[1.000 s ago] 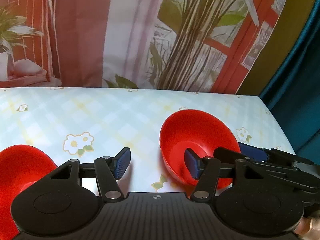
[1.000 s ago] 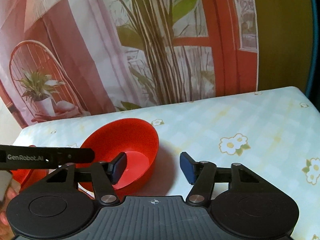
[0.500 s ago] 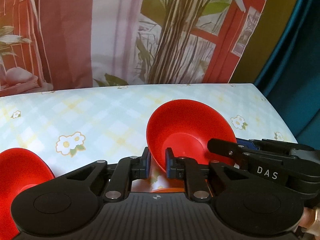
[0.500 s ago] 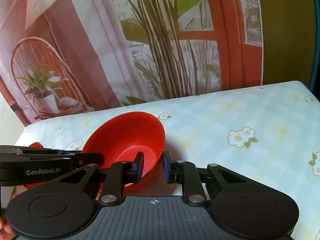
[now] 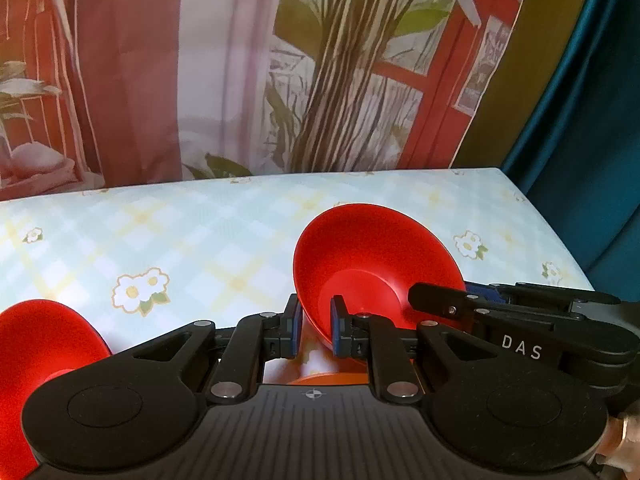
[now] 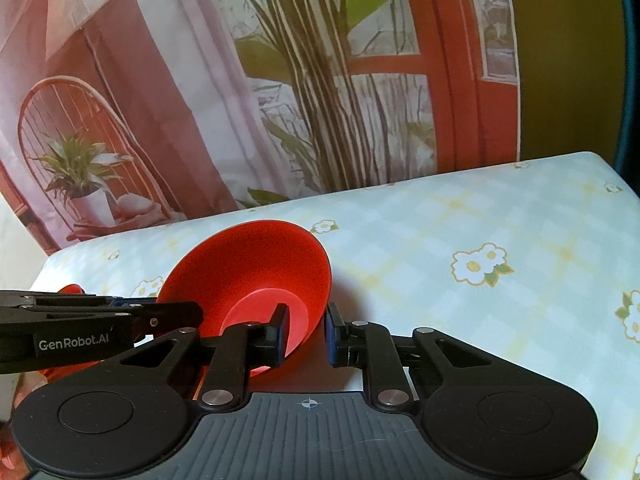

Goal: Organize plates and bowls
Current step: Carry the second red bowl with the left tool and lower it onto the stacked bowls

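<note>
Two grippers pinch opposite sides of one red bowl [image 5: 372, 264] above a bench [image 5: 224, 232] covered in a pale checked cloth with daisy prints. In the left wrist view the bowl sits right of centre, tipped so its inside faces the camera; the left gripper [image 5: 315, 330] has its blue pads pressed on the bowl's near left wall, one pad inside and one outside. The right gripper [image 6: 305, 330], seen at lower centre of its own view, clamps the bowl's right wall in the same way, its jaws having just been closing with the rim between them. Each gripper appears in the other's view as a black arm reaching to the bowl from the side. A second red bowl [image 5: 44, 344] lies at the lower left of the left wrist view, partly hidden. A printed backdrop [image 6: 280, 80] of plants and red window frames hangs behind the bench.
</note>
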